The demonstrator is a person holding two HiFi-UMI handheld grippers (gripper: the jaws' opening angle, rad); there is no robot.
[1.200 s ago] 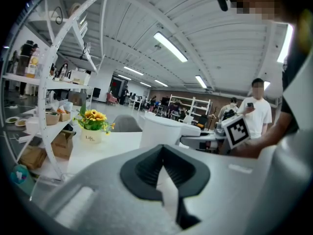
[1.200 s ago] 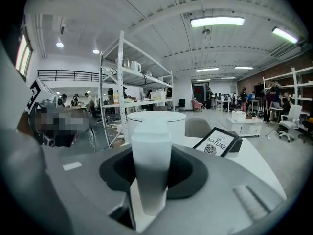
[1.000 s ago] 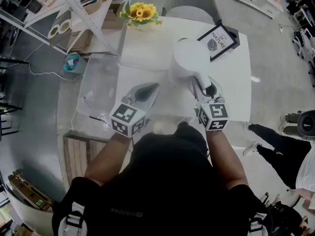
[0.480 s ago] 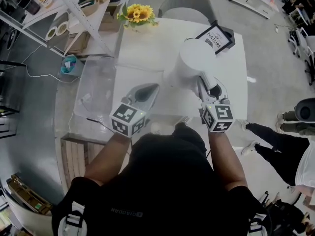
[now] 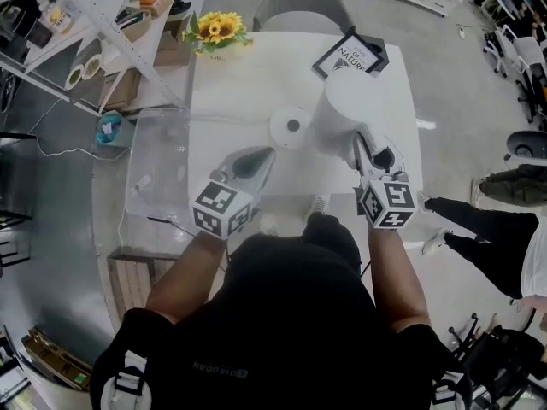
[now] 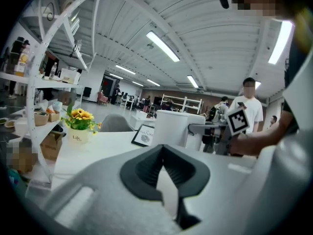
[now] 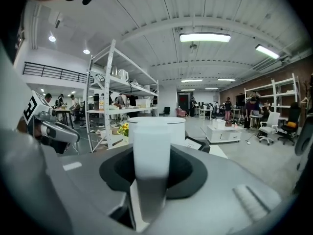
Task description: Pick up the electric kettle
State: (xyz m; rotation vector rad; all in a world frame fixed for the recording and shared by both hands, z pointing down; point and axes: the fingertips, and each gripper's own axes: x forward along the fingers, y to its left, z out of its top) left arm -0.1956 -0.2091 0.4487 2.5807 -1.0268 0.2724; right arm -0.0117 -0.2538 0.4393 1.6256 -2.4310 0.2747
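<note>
A black-framed sign (image 5: 346,58) leans at the far end of the white tabletop (image 5: 231,109). Large capitals on it read "NATURE"; the smaller line above is too fine to read, and a dark leaf-like emblem sits below. The left gripper view shows the same sign (image 6: 145,134) with the same word. There, the white flower pot (image 6: 78,136) under the sunflowers carries "Life" in dark script. Upside down on the person's black shirt (image 5: 218,368), small grey brand lettering looks like "DIADORA", though the last letters are uncertain. The marker cubes (image 5: 224,208) (image 5: 389,205) show only black-and-white square patterns, no letters or numbers.
</note>
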